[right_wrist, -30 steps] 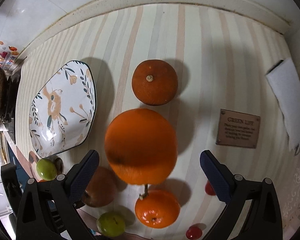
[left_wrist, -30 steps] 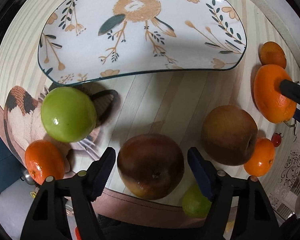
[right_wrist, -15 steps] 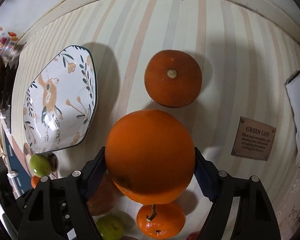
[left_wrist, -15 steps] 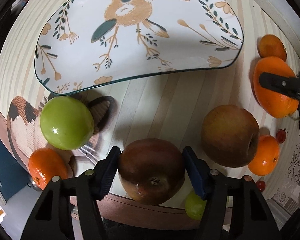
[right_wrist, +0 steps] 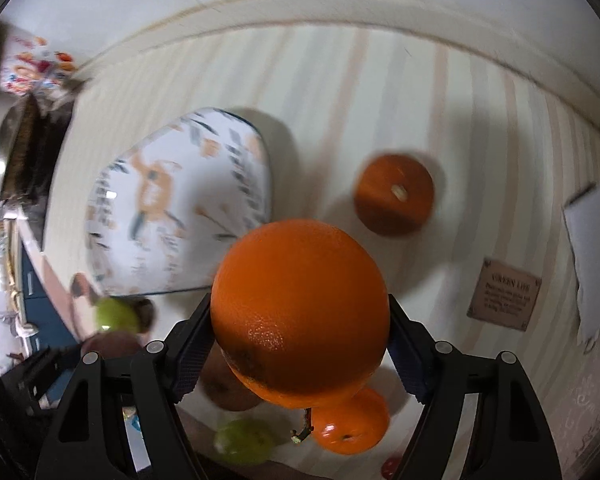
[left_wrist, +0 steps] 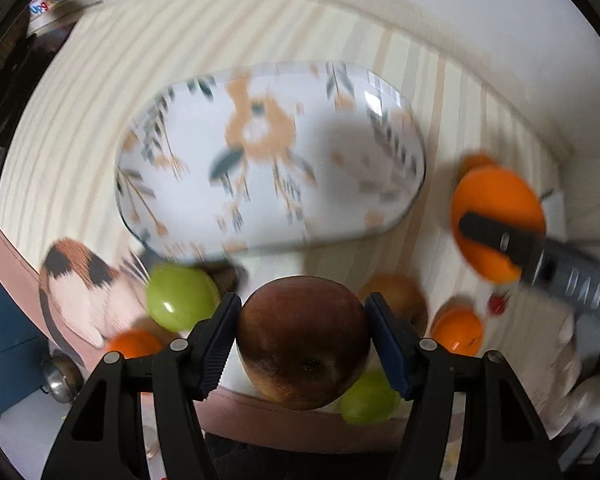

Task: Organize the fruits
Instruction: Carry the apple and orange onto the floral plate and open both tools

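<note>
Gripping a dark red apple (left_wrist: 302, 340), the left tongs (left_wrist: 300, 342) have both blue pads pressed against its sides, having just closed in on it; the apple sits between the fingers with its blossom end toward the camera, and the table (left_wrist: 80, 120) with its pale stripes lies blurred beyond it; the right tongs (right_wrist: 300, 320) are clamped on a large orange (right_wrist: 300, 312), jaws just drawn in to its sides, and the same orange shows in the left view at the right edge with a dark finger across it; a white plate (left_wrist: 268, 204) painted with a bird and leaf sprigs lies on the table beyond the apple, bare of fruit; a green apple (left_wrist: 180, 298) rests near the plate's near left corner, beside a cloth or mat printed with a cat-like patch of brown, black and white (left_wrist: 80, 284); a small orange (left_wrist: 134, 344) lies just beside it; a brownish apple (left_wrist: 396, 304) sits partly hidden behind the right pad of the left tongs; another green fruit (left_wrist: 370, 400) peeks out under the held apple; a tangerine (right_wrist: 350, 424) lies below the large orange in the right view; a darker orange (right_wrist: 394, 196) stands apart on the table, stem end up; a small brown printed label (right_wrist: 504, 300) and a white folded cloth (right_wrist: 596, 256) lie further right.
</note>
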`<state>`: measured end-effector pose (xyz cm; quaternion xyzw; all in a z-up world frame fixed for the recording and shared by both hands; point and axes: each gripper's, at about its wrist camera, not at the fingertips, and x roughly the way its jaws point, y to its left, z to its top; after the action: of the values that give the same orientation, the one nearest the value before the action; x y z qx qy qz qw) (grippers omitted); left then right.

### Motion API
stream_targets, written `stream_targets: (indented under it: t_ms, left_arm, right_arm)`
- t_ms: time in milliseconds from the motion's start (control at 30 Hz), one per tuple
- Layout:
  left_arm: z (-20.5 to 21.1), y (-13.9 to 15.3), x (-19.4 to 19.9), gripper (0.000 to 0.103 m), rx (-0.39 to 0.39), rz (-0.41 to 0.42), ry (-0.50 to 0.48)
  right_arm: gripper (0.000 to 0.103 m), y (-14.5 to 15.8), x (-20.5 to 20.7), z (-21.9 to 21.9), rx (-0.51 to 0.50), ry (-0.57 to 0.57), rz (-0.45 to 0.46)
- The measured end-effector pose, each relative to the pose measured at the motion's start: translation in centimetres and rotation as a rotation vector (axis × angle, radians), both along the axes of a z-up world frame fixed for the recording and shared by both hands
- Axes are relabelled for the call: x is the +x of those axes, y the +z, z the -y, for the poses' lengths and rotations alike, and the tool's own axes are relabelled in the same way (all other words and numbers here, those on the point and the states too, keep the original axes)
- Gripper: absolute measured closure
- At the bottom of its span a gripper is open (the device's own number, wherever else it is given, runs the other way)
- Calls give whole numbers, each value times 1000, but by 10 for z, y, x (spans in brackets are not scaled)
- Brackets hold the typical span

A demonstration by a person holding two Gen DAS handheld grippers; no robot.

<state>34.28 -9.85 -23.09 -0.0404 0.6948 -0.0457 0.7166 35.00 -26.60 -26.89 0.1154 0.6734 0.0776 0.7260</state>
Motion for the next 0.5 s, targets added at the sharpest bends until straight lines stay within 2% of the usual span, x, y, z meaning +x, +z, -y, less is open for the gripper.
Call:
stream_targets:
  t_ms: [67, 200, 300, 500]
  left_arm:
    - [-11, 15, 20, 41, -10, 29, 26]
    - [-45, 14, 53, 41, 0, 52, 84]
    - [-58, -5, 90, 41, -10, 15, 126]
    - [-80, -41, 127, 41, -36, -99, 189]
  right_arm:
    - [22, 9, 12, -10, 7, 37, 14]
    - [22, 8, 41, -32, 24, 105, 11]
    - [22, -4, 61, -55, -2, 157, 16]
    - [22, -38, 97, -83, -13, 217, -58]
